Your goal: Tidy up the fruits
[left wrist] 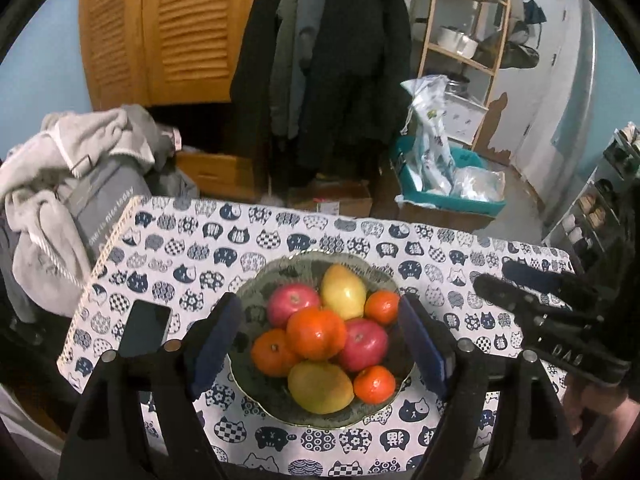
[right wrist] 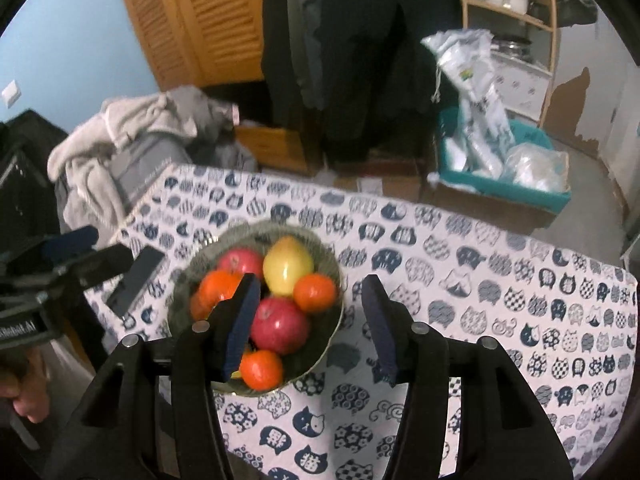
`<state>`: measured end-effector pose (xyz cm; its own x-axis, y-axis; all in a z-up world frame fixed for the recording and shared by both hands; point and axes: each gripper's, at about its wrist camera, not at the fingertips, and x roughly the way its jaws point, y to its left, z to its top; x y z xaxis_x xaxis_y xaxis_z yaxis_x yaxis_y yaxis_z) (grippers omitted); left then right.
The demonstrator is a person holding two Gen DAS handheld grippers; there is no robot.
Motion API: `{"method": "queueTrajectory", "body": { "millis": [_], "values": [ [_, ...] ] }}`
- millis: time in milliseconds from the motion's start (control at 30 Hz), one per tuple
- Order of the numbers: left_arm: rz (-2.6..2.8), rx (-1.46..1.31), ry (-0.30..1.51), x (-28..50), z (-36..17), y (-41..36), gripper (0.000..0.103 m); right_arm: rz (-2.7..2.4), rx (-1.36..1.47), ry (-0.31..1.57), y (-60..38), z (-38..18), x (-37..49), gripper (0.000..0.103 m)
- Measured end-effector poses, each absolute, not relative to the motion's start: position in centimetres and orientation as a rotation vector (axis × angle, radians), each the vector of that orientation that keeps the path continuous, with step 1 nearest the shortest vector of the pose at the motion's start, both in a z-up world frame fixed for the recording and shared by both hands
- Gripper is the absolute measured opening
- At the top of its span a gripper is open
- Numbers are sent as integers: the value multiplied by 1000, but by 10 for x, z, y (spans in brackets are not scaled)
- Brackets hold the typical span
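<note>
A grey-green bowl (left wrist: 256, 284) (right wrist: 324, 256) on the cat-print tablecloth holds two red apples (left wrist: 293, 304) (right wrist: 280, 330), two yellow mangoes (left wrist: 343, 291) (right wrist: 287, 266) and several oranges (left wrist: 316, 334) (right wrist: 315, 292). My left gripper (left wrist: 320, 340) is open and empty, its fingers straddling the bowl above it. My right gripper (right wrist: 310, 320) is open and empty, hovering over the bowl's right side; it also shows in the left wrist view (left wrist: 532, 300). The left gripper shows at the left in the right wrist view (right wrist: 68, 256).
A dark phone (left wrist: 145, 326) (right wrist: 136, 280) lies left of the bowl. The tablecloth (left wrist: 440, 256) (right wrist: 500, 300) covers a small table. Clothes pile (left wrist: 72, 184) at left, a teal box with bags (left wrist: 444, 176) on the floor behind.
</note>
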<state>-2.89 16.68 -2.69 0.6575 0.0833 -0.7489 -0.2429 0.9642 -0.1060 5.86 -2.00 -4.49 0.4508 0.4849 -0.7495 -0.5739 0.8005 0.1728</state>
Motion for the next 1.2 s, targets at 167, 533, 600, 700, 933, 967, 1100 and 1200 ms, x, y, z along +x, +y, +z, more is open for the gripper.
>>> {"method": "queueTrajectory", "body": {
  "millis": [167,533,600,700,933,967,1100,1200],
  "values": [
    [182,-189,804,-32,-16,161,86,634,-113,841,-28,-24,55,59],
    [156,-182,748,-35,5,149,92,599,-144,742,-42,7,41,77],
    [146,-186,735,-37,8,147,97,595,-138,737,-45,11,40,77],
    [139,-179,708,-39,12,143,101,583,-134,732,-49,15,40,78],
    [134,-152,701,-38,17,134,102,572,-127,735,-54,14,42,78],
    [133,-151,699,-38,17,133,102,570,-128,735,-54,14,42,78],
    [132,-145,700,-36,17,133,102,561,-131,740,-56,12,43,78],
    [130,-137,706,-36,17,132,102,559,-130,741,-57,11,43,78]
  ]
}}
